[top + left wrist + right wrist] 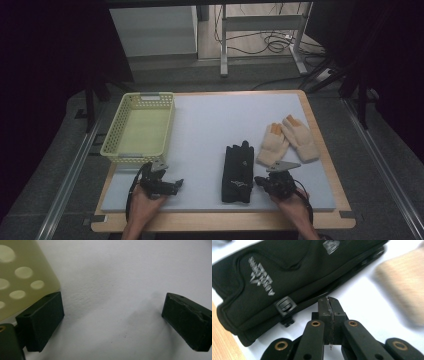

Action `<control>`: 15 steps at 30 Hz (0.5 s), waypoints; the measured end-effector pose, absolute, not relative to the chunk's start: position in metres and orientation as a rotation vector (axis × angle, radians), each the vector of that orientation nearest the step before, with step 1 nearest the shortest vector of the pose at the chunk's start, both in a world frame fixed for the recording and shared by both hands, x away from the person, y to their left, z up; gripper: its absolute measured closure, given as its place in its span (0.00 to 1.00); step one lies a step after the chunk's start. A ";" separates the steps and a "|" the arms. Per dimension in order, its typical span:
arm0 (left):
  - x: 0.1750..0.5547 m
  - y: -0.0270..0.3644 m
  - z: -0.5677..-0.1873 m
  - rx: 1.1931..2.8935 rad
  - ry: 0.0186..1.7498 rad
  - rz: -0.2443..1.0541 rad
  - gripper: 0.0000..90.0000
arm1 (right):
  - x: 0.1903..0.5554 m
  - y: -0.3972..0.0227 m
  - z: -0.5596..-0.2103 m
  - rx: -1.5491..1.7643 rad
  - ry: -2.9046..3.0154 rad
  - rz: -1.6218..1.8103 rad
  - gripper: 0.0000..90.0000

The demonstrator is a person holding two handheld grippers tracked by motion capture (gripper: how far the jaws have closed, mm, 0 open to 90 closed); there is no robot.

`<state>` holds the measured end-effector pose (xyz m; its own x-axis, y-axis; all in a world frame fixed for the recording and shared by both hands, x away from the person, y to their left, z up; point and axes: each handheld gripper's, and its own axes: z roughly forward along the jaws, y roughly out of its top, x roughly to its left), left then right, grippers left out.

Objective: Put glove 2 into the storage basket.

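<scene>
The black gloves (pixel 237 172) lie stacked flat on the desk's white mat (pixel 210 130), long axis running away from the person, fingers pointing far, cuffs near. The right gripper (pixel 260 180) sits low just right of the cuffs, clenched on nothing. The left gripper (pixel 177 183) rests released near the yellow basket (pixel 120 150).

High view: fixed above near table edge, facing forward-down. Left gripper view: close over pale grey foam mat (pixel 112 270), beside perforated yellow plastic basket (pixel 22 277). Right gripper view: close on black fabric gloves (pixel 287 272); all share mat.
</scene>
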<state>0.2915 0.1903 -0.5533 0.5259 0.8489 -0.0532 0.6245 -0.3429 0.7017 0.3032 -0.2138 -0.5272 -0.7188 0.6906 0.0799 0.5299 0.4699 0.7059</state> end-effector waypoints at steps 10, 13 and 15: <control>0.292 0.190 -0.553 2.092 1.192 0.421 0.05 | 0.302 -0.186 -0.529 0.988 2.546 1.107 0.98; 0.292 0.190 -0.553 2.092 1.190 0.420 0.05 | 0.304 -0.176 -0.531 0.969 2.549 1.125 0.98; 0.292 0.191 -0.553 2.094 1.189 0.420 0.05 | 0.306 -0.170 -0.532 0.965 2.544 1.135 0.98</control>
<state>0.2919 0.1906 -0.5529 0.5298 0.8465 -0.0525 0.6259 -0.3484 0.6978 0.3057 -0.1696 -0.5319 -0.7689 0.6339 0.0840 0.4858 0.4937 0.7213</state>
